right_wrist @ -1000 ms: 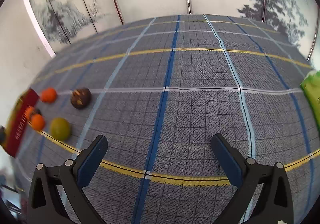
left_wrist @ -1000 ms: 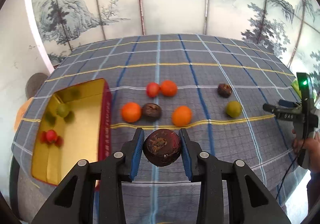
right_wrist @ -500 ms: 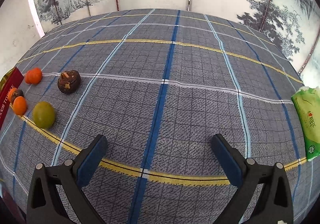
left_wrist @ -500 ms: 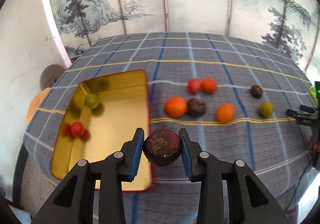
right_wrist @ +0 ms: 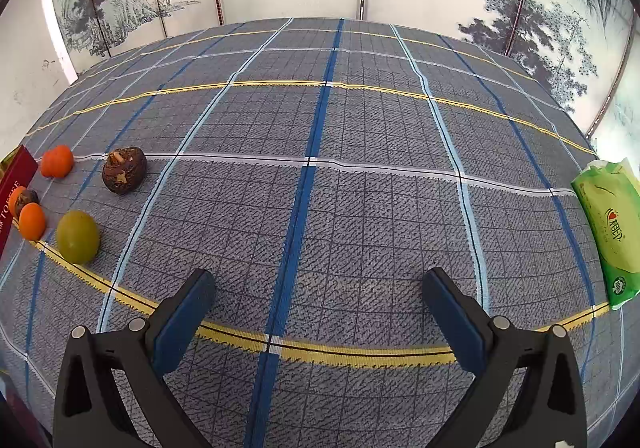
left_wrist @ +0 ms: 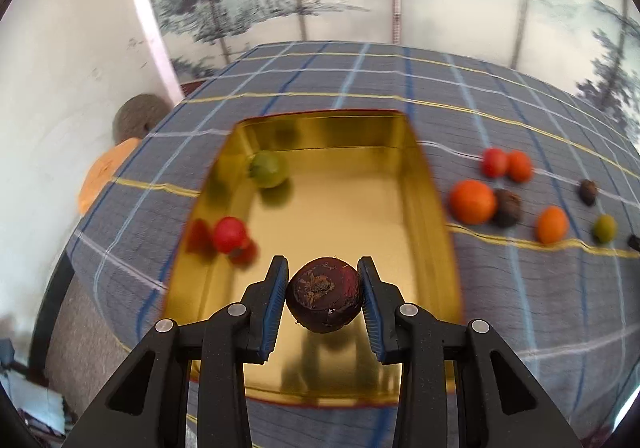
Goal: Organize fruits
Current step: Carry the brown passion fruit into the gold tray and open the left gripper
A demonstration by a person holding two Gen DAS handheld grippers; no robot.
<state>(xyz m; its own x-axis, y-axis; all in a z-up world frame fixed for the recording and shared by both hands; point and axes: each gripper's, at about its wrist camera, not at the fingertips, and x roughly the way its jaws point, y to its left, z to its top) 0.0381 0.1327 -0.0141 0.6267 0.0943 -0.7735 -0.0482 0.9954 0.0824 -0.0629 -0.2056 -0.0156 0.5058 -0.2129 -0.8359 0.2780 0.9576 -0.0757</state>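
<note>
My left gripper (left_wrist: pixel 324 296) is shut on a dark purple-brown round fruit (left_wrist: pixel 324 300) and holds it above the near part of a gold tray (left_wrist: pixel 424 199) with a red rim. A green fruit (left_wrist: pixel 269 168) and a red fruit (left_wrist: pixel 229 234) lie in the tray. Right of the tray on the checked cloth lie oranges (left_wrist: pixel 473 201), a red fruit (left_wrist: pixel 494 162), brown fruits (left_wrist: pixel 507 207) and a green one (left_wrist: pixel 604 228). My right gripper (right_wrist: pixel 318 308) is open and empty above bare cloth; a green fruit (right_wrist: pixel 77 236) and a brown fruit (right_wrist: pixel 124 170) lie to its left.
A green tissue pack (right_wrist: pixel 608 226) lies at the table's right edge. The tray's red side (right_wrist: pixel 14 183) shows at the far left of the right wrist view. A painted screen stands behind the table. An orange and a grey object (left_wrist: pixel 108 171) sit beyond the table's left edge.
My left gripper has carried the dark fruit leftward, from over the cloth to over the gold tray. My right gripper has turned a little to the right and stays open.
</note>
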